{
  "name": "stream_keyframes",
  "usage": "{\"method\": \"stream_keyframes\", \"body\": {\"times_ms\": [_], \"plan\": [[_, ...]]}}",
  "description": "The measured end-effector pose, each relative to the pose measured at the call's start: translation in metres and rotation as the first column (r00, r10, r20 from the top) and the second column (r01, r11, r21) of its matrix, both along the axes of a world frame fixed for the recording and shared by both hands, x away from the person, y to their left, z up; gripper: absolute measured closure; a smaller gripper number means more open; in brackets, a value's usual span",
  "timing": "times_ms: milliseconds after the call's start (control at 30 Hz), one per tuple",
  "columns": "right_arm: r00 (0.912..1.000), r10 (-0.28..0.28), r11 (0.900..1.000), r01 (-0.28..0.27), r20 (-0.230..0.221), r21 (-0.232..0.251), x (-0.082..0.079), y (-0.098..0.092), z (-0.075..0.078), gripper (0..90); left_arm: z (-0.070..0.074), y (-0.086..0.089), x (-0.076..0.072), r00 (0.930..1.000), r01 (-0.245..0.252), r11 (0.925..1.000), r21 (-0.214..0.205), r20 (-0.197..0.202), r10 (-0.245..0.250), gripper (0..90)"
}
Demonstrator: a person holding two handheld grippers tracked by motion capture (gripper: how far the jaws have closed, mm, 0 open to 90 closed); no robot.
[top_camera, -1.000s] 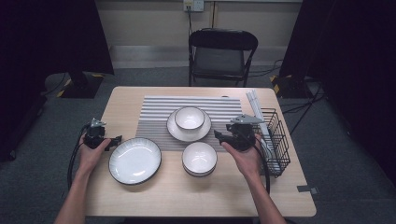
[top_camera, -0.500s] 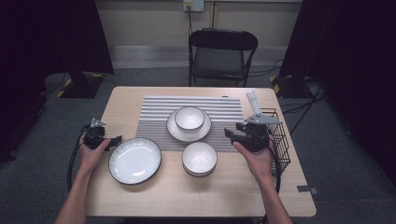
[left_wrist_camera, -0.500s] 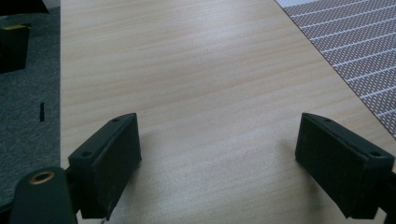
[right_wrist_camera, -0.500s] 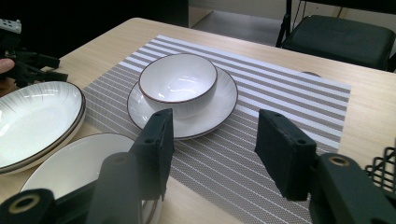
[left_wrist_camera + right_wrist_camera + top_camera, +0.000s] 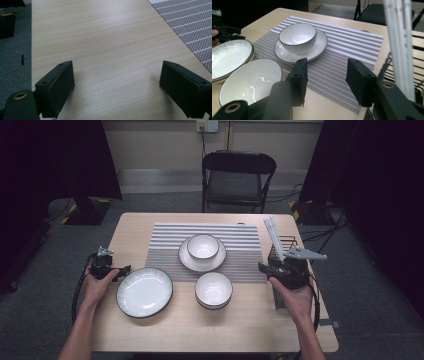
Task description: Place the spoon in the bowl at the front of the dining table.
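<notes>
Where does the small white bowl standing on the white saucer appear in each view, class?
High view: the small white bowl sits centre, on the white saucer, on the grey striped placemat.
Left gripper view: not in it; a corner of the placemat is at upper right.
Right gripper view: upper left of centre, beyond the claw.
Shared landmark: the striped placemat.

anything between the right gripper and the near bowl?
Nothing: in the high view, only striped mat edge and bare table separate the right gripper from the bowl.
</notes>
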State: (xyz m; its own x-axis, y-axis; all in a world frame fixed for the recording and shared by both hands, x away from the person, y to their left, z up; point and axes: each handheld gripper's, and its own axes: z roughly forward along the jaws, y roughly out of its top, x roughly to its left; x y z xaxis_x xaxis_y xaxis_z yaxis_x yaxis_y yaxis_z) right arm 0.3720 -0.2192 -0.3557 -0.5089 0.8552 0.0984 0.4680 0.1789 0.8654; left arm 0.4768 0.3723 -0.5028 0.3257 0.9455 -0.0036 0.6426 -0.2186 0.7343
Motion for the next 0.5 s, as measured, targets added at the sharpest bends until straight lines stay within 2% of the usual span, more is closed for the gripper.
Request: {"method": "stream_keyframes", "body": {"times_ms": [133, 300, 500], "plan": [[0.9996, -0.028, 0.9996, 0.028, -0.005, 0.005, -0.005, -0.014, 0.000, 55.2, 0.000, 0.000, 0.000, 1.0000, -0.001, 1.0000, -0.001, 0.000, 0.001, 12.1], [0.9976, -0.069, 0.9976, 0.068, -0.011, -0.014, -0.010, -0.026, 0.000, 55.5, 0.000, 0.000, 0.000, 1.0000, -0.002, 1.0000, 0.000, 0.000, 0.002, 12.1], [0.9963, -0.082, 0.9962, 0.082, -0.026, -0.029, -0.015, -0.036, -0.002, 58.5, 0.000, 0.000, 0.000, 1.0000, -0.002, 1.0000, 0.000, 0.000, 0.002, 12.1]]}}
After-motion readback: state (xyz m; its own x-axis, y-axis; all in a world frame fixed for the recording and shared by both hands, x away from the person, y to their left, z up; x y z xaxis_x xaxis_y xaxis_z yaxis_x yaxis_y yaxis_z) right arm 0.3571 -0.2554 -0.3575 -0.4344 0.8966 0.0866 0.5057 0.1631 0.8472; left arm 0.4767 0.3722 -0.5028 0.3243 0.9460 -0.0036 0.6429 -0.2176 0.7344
